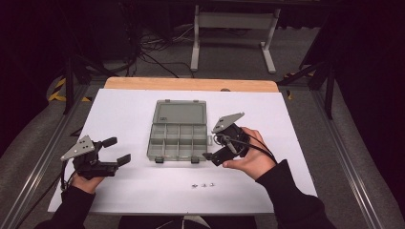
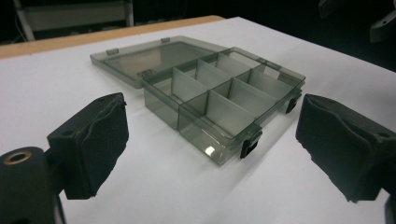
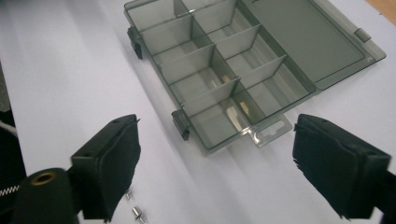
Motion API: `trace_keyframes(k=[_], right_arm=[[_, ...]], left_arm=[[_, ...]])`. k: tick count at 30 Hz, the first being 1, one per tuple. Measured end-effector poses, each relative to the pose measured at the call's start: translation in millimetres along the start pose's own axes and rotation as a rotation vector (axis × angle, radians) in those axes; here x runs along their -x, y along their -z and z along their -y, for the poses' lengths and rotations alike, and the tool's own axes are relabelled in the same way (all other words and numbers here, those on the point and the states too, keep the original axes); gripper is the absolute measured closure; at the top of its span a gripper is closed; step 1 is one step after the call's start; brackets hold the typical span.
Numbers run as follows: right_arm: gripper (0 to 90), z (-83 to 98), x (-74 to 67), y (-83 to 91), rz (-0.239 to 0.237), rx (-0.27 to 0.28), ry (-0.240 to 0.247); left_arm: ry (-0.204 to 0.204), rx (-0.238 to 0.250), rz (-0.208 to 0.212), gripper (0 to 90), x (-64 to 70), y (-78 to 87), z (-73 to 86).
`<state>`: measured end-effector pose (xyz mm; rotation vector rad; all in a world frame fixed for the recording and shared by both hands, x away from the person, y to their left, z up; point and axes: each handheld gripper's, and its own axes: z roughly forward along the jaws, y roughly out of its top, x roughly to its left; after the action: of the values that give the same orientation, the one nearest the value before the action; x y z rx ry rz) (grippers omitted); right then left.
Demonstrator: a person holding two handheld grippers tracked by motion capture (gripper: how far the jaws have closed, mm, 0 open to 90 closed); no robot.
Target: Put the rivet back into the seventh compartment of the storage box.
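Observation:
A smoky clear compartment box lies open in the middle of the white sheet, its lid folded flat toward the back. Three small metal screws lie on the sheet in front of it, toward the right. My left gripper hovers left of the box, open, with nothing between its pads. In the left gripper view the box sits ahead between the pads. My right gripper is at the box's right front corner, open and empty. The right gripper view looks down on the box and two screws.
The sheet covers a wooden table whose bare edge shows at the back. Metal rails run along both sides. A white stand and cables are on the floor beyond. The other gripper shows at the left gripper view's top right.

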<state>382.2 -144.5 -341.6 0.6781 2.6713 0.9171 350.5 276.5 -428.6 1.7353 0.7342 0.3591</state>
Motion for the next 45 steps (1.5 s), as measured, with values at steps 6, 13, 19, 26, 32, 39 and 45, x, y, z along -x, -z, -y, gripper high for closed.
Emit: trace_keyframes(k=[6,13,19,26,32,39,45], right_arm=[[17.2,-0.7,-6.2,-3.1,-0.006,-0.037,0.026],[20.3,-0.2,-9.0,-6.5,-0.044,-0.095,0.021],[20.6,0.5,-11.8,-10.9,-0.083,-0.169,0.032],[21.4,3.3,-16.0,-18.1,-0.128,-0.263,0.039],[21.7,4.3,-16.8,-21.3,-0.142,-0.293,0.041],[24.4,5.9,-20.9,-25.7,-0.135,-0.283,0.052],[25.7,10.8,-26.9,-34.5,-0.155,-0.294,0.049]], left_arm=[[-0.003,0.015,0.009,9.4,0.3,0.5,0.3],[-0.017,0.02,0.008,8.7,0.5,0.9,0.4],[-0.018,0.012,0.013,8.7,0.9,0.7,0.5],[-0.016,0.012,0.014,8.7,1.2,0.4,0.5],[-0.016,0.008,0.014,8.7,1.2,0.4,0.7],[-0.015,0.011,0.016,8.7,1.2,0.4,0.7],[-0.013,0.008,0.016,8.7,0.8,0.2,0.9]])
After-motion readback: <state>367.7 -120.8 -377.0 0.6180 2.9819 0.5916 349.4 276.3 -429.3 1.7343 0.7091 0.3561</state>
